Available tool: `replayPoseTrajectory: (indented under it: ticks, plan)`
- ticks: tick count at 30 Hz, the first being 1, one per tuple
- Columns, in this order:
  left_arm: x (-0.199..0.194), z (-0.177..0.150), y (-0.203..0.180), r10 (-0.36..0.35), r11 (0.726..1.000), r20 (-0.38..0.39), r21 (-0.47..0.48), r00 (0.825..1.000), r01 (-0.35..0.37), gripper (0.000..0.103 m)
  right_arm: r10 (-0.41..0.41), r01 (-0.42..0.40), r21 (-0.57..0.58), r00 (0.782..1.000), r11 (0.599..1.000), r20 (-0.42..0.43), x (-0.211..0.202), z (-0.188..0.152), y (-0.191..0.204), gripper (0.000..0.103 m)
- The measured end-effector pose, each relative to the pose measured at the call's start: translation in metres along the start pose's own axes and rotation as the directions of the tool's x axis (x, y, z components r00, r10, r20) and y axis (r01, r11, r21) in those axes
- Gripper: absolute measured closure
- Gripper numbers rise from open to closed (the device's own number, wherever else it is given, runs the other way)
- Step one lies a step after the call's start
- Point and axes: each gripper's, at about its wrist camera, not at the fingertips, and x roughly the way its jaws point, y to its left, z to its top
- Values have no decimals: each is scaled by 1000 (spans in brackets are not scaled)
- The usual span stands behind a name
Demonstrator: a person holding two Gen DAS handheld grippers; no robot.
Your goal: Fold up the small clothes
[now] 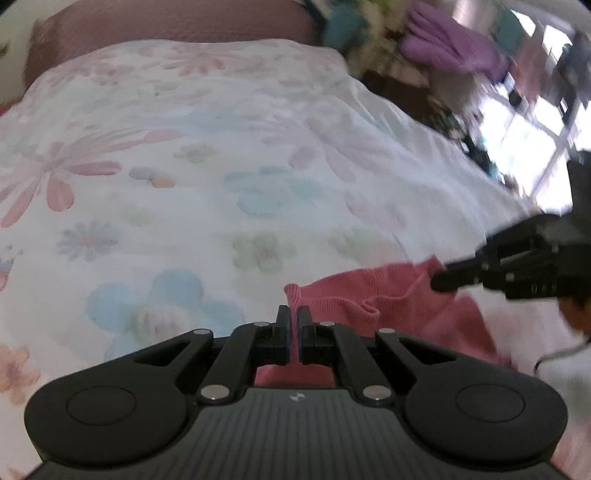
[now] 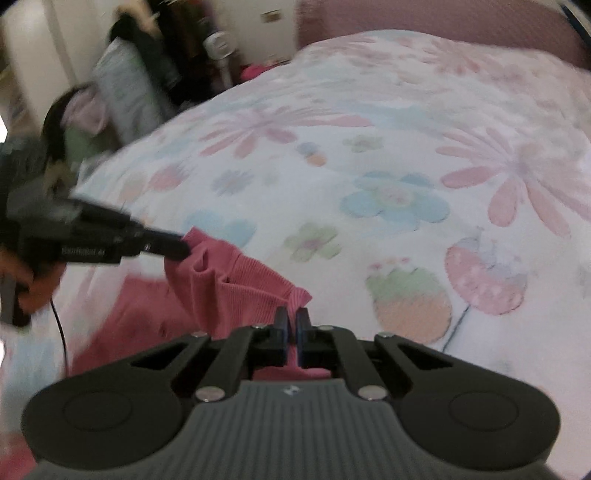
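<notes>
A small pink ribbed garment [image 1: 369,299] is held up over a bed with a floral cover [image 1: 221,147]. My left gripper [image 1: 294,314] is shut on one corner of its edge. My right gripper [image 1: 441,280] shows at the right of the left wrist view, shut on the other corner. In the right wrist view the right gripper [image 2: 293,317] is shut on the pink garment [image 2: 236,280], and the left gripper [image 2: 181,248] pinches its far corner at the left. The edge sags in folds between the two grippers. The rest of the garment hangs down below.
The floral bed cover [image 2: 406,166] spreads ahead in both views, with a pink headboard [image 1: 166,26] behind. Cluttered clothes and a bright window [image 1: 524,129] lie off the bed's right side. A pillow and dark clothing [image 2: 136,81] lie off its left side.
</notes>
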Motion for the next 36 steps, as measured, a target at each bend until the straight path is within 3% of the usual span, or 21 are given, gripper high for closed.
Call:
replayPoseTrajectory:
  ticks: [5,7,11,14,18,22,26,29,33,36]
  plan:
    - [6,-42,-25,37,995,-94,100,995,-27,100,-14,0,-172,996,985,-82,1,-47,42,103]
    - [12,-56,-29,55,994,-123,98,991,-43,99,-39,11,-215,991,976,-125,10,-67,53,103]
    - [10,-75,-29,62,996,-180,79,982,-48,98,-69,24,-248,982,968,-173,14,-96,62,98]
    - [-4,-86,-29,69,992,-225,116,972,-44,98,-68,22,-239,980,971,-187,3,-105,65,95]
    - [-31,-86,-32,77,987,-206,152,975,-46,95,-84,33,-264,980,964,-183,-22,-107,73,95]
    - [-44,-68,-40,83,993,-122,98,989,-72,95,-67,41,-181,988,983,-141,-34,-94,79,95]
    - [-24,-59,-49,68,998,-99,23,993,-66,95,-68,61,-72,992,996,-106,-21,-79,82,95]
    - [-2,-66,-56,67,997,-130,33,989,-63,95,-69,65,-35,989,997,-134,1,-81,82,98]
    - [28,-88,-51,94,995,-223,44,970,-87,94,-85,80,-32,973,996,-217,27,-100,72,101]
    - [32,-94,-45,83,996,-222,-1,971,-85,92,-75,79,7,972,997,-222,33,-107,64,102]
